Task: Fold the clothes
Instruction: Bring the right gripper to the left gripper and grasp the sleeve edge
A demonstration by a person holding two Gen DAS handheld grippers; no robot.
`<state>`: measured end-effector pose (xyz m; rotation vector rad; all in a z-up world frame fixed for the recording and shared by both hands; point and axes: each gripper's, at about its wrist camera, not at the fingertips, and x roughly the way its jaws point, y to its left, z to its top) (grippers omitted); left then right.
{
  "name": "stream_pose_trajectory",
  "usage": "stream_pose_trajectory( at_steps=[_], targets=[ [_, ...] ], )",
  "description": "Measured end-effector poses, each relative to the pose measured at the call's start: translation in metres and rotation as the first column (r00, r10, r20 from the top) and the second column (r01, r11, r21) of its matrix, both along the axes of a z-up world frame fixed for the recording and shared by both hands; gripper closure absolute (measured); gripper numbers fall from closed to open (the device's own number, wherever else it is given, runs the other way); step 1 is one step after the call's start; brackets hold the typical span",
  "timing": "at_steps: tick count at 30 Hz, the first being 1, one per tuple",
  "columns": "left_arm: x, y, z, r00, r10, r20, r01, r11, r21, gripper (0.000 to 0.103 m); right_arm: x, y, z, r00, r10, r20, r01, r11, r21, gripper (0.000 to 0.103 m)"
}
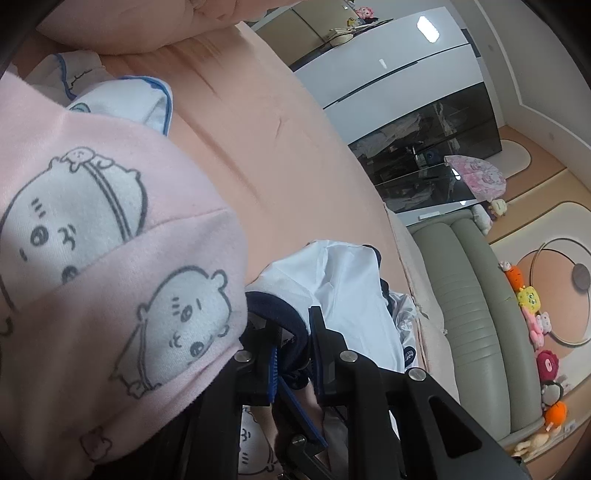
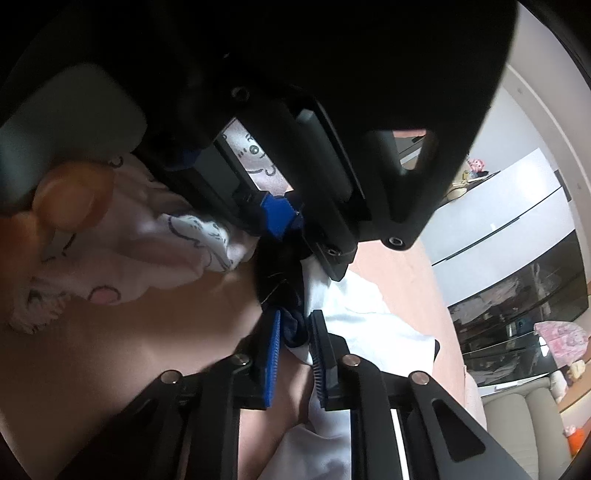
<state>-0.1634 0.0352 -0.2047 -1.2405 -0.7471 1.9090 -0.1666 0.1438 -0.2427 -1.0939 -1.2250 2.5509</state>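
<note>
The one garment I am working on is a white shirt (image 1: 347, 280) with navy trim (image 2: 291, 328), lying on the peach-pink bed cover (image 1: 258, 147) right in front of me. Both of my claws have it. My left claw (image 1: 293, 354) is clamped on the dark navy edge, the cloth bunched between its two blue pads. My right claw (image 2: 295, 350) is pinched shut on the same navy-and-white edge, with white fabric trailing down below the pads. In the right wrist view my left claw sits just above the right one, so the two grips are close together on one stretch of hem.

Beside the shirt, to its left, lies one pink garment printed with cartoon animals (image 1: 110, 258); I can count two full white figures on the part nearest me. It drapes up against my left claw's side. Further back on the bed is one white piece with blue piping (image 1: 147, 99), partly tucked behind the pink one, and one pink pillow (image 1: 147, 26) at the head.

Past the bed's edge stands one grey-green padded bench (image 1: 472, 295), a row of plush toys (image 1: 532, 306) beyond it; their exact number I cannot tell. One dark glass-fronted cabinet (image 1: 436, 155) stands against the wall.
</note>
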Motion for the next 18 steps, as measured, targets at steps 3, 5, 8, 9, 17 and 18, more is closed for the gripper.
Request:
stream_pose_trajectory(
  at_steps=[3, 5, 8, 9, 17, 18],
  targets=[
    [-0.001, -0.001, 0.004, 1.0, 0.01, 0.011, -0.01, 1.0, -0.017, 0.093, -0.003, 0.003, 0.006, 1.0, 0.0, -0.004, 0.0, 1.0, -0.025, 0.093],
    [-0.003, 0.002, 0.006, 0.999, 0.011, 0.034, -0.01, 1.0, -0.025, 0.094, -0.004, 0.005, 0.011, 1.0, -0.004, -0.017, 0.004, 0.999, -0.034, 0.094],
    [-0.005, 0.001, 0.012, 0.998, 0.017, 0.062, -0.018, 1.0, 0.007, 0.094, 0.001, 0.011, 0.02, 0.998, -0.009, -0.055, 0.006, 0.998, -0.063, 0.096],
    [-0.005, 0.002, 0.015, 0.998, 0.014, 0.063, -0.015, 1.0, 0.015, 0.094, 0.004, 0.012, 0.022, 0.998, -0.007, -0.069, 0.002, 0.998, -0.066, 0.096],
    [-0.001, 0.026, 0.055, 0.997, -0.077, 0.001, 0.077, 0.995, -0.064, 0.095, 0.01, 0.018, 0.054, 0.987, -0.041, -0.158, 0.015, 0.987, -0.159, 0.097],
    [-0.001, 0.029, 0.059, 0.996, -0.088, -0.007, 0.088, 0.994, -0.072, 0.095, 0.009, 0.021, 0.058, 0.985, -0.049, -0.163, 0.02, 0.984, -0.175, 0.097]
  ],
)
